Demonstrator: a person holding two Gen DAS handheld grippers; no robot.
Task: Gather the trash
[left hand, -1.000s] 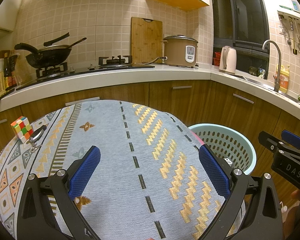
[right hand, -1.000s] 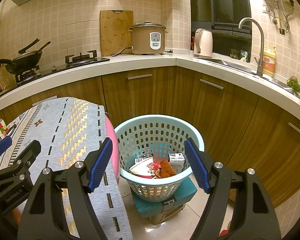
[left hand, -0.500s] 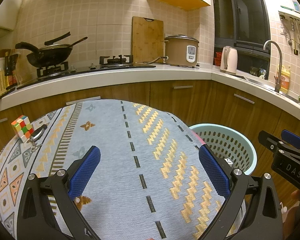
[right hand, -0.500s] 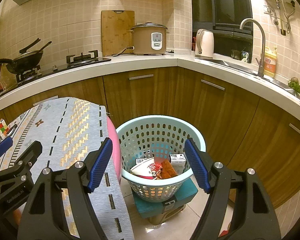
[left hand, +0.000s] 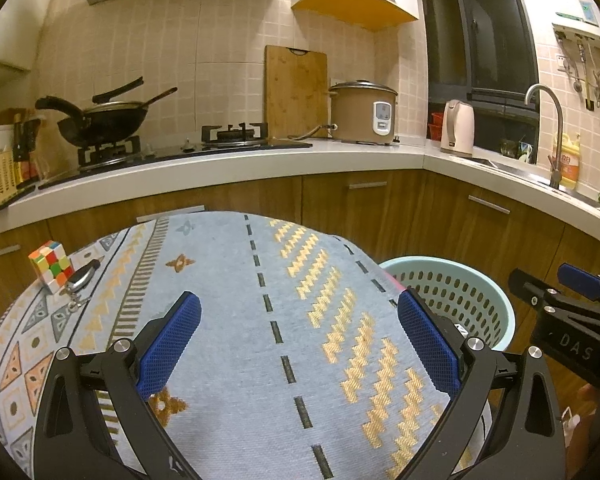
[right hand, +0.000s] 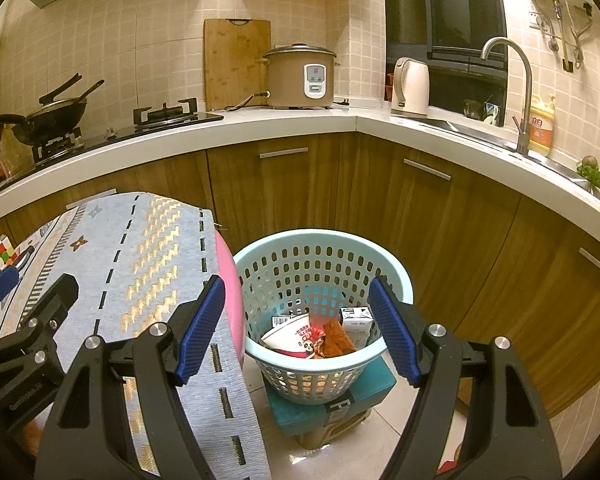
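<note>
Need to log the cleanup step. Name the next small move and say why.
Probably none beyond drawing both grippers back: the trash already lies in the basket, both grippers are open and empty, and only a cube and keys lie on the cloth.

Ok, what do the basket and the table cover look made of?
The basket: most likely moulded plastic, pale teal, smooth with a slight sheen and regular punched holes. The table cover: apparently woven fabric, matte, with a visible fine weave and printed or woven-in patterns.

Black gripper [left hand: 298,340] frames, blue textured pads [right hand: 202,326], silver screws.
</note>
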